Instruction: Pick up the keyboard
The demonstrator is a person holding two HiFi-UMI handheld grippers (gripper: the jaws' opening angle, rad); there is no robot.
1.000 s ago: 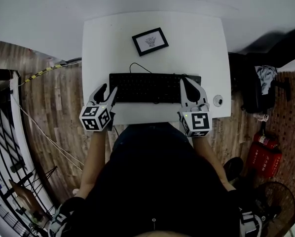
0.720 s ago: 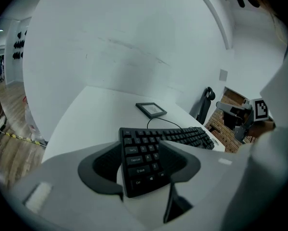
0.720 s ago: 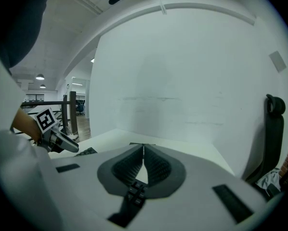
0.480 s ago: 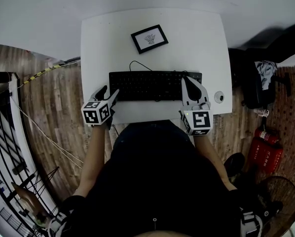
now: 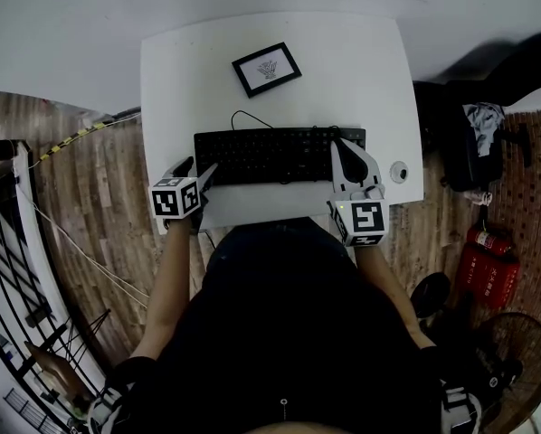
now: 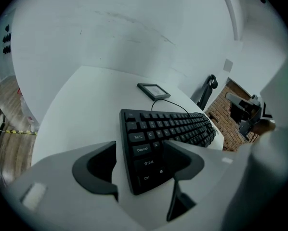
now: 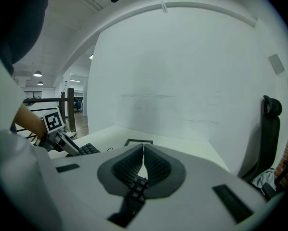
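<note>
A black keyboard (image 5: 279,155) lies across the near part of the white desk (image 5: 361,70), its cable curling off behind it. My left gripper (image 5: 196,172) is at the keyboard's left end, tilted down. Its jaws have just been opening and now stand open, with the corner of the keyboard (image 6: 153,138) between them and no pad pressing on it. My right gripper (image 5: 350,156) lies over the keyboard's right end. In the right gripper view its tips (image 7: 143,148) meet, and a few keys (image 7: 136,189) show in the gap behind them.
A small framed picture (image 5: 267,70) lies on the desk behind the keyboard. A small round object (image 5: 398,171) sits near the desk's right edge. A dark chair with clothes (image 5: 474,143) and red extinguishers (image 5: 488,274) stand on the wooden floor to the right.
My left gripper has sunk toward the desk at the keyboard's left end and its jaws stand wider. My right gripper has stayed where it was, still shut.
</note>
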